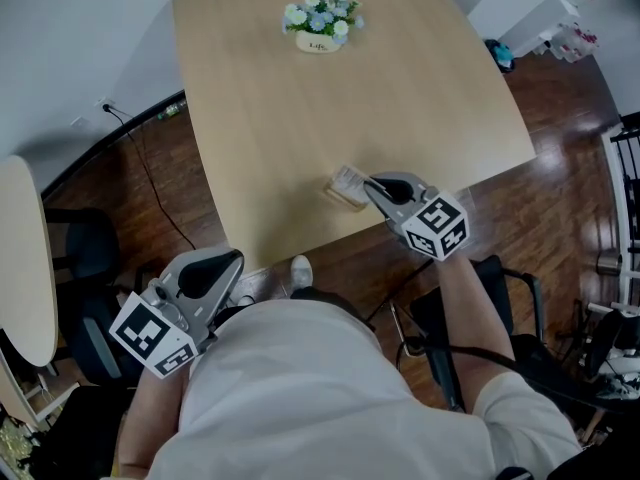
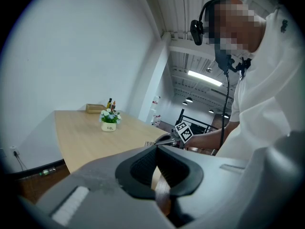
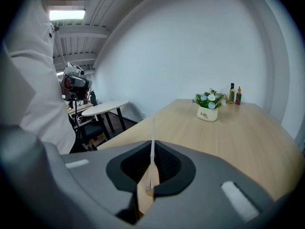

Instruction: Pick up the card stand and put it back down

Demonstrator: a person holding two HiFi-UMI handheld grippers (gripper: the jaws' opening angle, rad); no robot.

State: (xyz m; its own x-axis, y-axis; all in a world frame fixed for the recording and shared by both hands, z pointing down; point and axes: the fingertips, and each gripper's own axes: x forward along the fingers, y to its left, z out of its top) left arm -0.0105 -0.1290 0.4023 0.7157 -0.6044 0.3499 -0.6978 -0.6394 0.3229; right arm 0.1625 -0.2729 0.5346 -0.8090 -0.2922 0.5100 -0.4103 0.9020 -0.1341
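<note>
The card stand (image 1: 350, 185), a small wooden base with a thin pale card upright in it, is near the front edge of the light wood table (image 1: 300, 108). My right gripper (image 1: 372, 186) reaches it from the right and is shut on it. In the right gripper view the card (image 3: 152, 142) runs edge-on between the closed pads, with the wooden base (image 3: 152, 178) just below. Whether the base touches the tabletop I cannot tell. My left gripper (image 1: 222, 268) hangs off the table at the lower left, beside the person's body. Its jaws (image 2: 156, 175) are shut with nothing in them.
A white pot of pale flowers (image 1: 322, 20) stands at the far side of the table, with two small bottles (image 3: 235, 95) and a flat box (image 2: 95, 108) behind it. A round side table (image 1: 25, 258) and dark chairs (image 1: 80, 243) stand left; a cable (image 1: 150, 178) lies on the wooden floor.
</note>
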